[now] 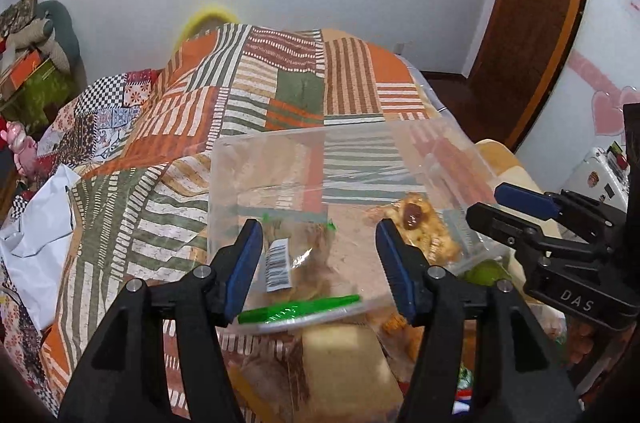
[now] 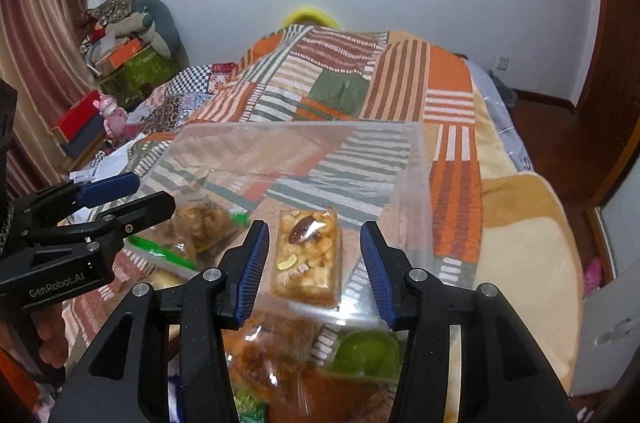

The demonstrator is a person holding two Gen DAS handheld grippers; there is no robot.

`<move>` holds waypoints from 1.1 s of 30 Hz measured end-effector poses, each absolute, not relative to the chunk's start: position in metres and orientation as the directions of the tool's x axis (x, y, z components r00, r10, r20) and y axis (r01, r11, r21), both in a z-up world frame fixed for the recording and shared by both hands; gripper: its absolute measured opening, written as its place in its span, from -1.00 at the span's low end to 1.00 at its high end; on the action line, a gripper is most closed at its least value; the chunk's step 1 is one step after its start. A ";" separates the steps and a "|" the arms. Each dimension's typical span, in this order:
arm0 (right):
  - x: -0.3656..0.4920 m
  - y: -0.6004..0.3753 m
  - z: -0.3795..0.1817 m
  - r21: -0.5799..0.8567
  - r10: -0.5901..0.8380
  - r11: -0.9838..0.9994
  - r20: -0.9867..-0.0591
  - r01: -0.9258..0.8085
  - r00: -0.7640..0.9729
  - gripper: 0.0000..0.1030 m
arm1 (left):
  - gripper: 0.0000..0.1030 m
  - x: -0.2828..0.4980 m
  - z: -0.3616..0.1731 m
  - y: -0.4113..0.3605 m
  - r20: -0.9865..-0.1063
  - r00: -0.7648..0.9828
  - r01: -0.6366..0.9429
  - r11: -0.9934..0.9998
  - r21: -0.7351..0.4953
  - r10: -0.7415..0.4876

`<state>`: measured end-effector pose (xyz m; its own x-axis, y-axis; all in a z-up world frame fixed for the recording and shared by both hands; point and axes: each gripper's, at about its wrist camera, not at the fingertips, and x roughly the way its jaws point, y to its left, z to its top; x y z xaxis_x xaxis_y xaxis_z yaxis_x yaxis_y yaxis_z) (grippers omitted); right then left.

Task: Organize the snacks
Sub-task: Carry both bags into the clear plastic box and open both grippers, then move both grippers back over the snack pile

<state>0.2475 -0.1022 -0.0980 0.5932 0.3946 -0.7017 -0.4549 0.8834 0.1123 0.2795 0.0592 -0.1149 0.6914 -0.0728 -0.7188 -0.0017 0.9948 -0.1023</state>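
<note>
A clear plastic box [image 1: 304, 143] [image 2: 412, 183] stands on the patchwork bedspread. In it lie a nut brittle bar [image 2: 308, 259] [image 1: 420, 223] on the right and a green-edged snack packet with a barcode [image 1: 288, 263] [image 2: 200, 223] on the left. My left gripper [image 1: 320, 259] is open over the box's near left part, the packet between its fingers. My right gripper [image 2: 314, 263] is open over the near right part, astride the nut bar. More wrapped snacks [image 2: 276, 359] and a green one [image 2: 368, 351] lie in front of the box.
The bed's patchwork cover [image 2: 340, 83] stretches behind the box. A white plastic bag [image 1: 36, 219] lies at the left. Boxes and cushions [image 2: 128, 55] pile against the left wall. A beige blanket [image 2: 528, 243] is on the right, with a wooden door [image 1: 532, 15] beyond.
</note>
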 end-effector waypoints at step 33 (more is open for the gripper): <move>0.110 -0.178 -0.132 0.077 0.350 0.888 -0.752 -0.453 0.558 0.08 | 0.64 0.114 -0.157 0.060 -0.800 0.597 -0.005 0.997 -0.083 -0.063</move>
